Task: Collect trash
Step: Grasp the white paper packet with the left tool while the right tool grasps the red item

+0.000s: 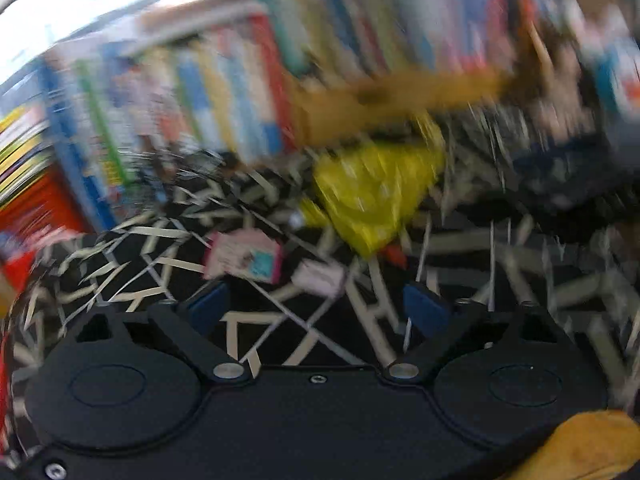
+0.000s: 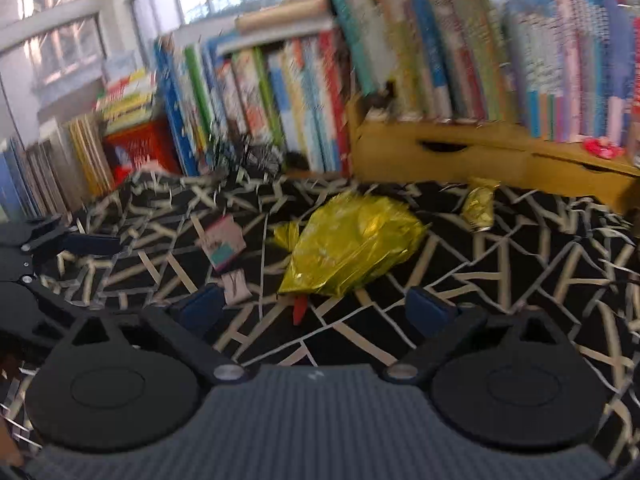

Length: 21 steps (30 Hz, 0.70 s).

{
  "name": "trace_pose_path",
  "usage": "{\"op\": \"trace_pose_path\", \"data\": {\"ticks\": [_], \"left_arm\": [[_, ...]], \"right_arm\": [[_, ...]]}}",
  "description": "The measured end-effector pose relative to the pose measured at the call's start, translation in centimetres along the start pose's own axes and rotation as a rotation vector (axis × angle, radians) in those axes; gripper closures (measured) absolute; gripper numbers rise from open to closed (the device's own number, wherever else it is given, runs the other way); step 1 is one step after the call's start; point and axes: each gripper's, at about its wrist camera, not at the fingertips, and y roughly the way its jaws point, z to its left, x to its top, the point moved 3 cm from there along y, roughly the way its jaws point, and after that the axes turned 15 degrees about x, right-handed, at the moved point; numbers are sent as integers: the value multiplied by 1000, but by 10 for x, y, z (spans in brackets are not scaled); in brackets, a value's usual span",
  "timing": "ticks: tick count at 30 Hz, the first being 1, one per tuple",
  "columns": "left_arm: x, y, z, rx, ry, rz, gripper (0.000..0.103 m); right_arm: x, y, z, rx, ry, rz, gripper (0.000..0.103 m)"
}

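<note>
A crumpled yellow foil bag [image 2: 352,244] lies on the black cloth with pale line pattern [image 2: 500,280]; in the blurred left wrist view the foil bag [image 1: 372,196] sits just ahead. A pink and teal paper scrap [image 2: 223,245] and a smaller pale scrap [image 2: 236,286] lie to its left, seen as the pink scrap [image 1: 244,256] and pale scrap [image 1: 320,278] close before my left gripper [image 1: 318,306], which is open and holds nothing. A small crumpled gold wrapper [image 2: 479,205] rests farther right. A red bit [image 2: 299,310] pokes from under the bag. My right gripper [image 2: 318,306] is open, just short of the bag.
Rows of upright books [image 2: 260,108] line the back, some standing on a yellow wooden drawer unit [image 2: 480,152]. Windows [image 2: 60,40] show at upper left. The left gripper's body [image 2: 36,256] appears at the left edge of the right wrist view. A yellow cloth [image 1: 588,444] shows at lower right.
</note>
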Motion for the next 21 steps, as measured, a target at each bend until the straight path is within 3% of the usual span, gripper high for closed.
{"op": "trace_pose_path", "data": {"ticks": [2,4,6,11,13,16,18,21], "left_arm": [[-6,18,-11,11,80,29,22],[-9,32,-16,-43,101,31,23],[-11,47,-21,-86,115,30,23],[-12,82,-25,-39,137,84,27],[-11,87,-25,-53,143,76,25],[-9,94,-30,-63,195,45,20],[-6,99,-29,-83,183,56,19],[-5,105,-24,-120,146,75,19]], "right_arm": [[-8,22,4,4,-58,60,17],[-14,41,6,24,-89,101,32],[-17,56,5,42,-63,118,37],[-15,84,-1,25,-61,118,53],[-14,93,-3,13,-72,139,66],[-13,100,-7,16,-47,169,73],[-15,102,-9,28,-26,171,74],[-16,103,-9,12,-46,171,85]]}}
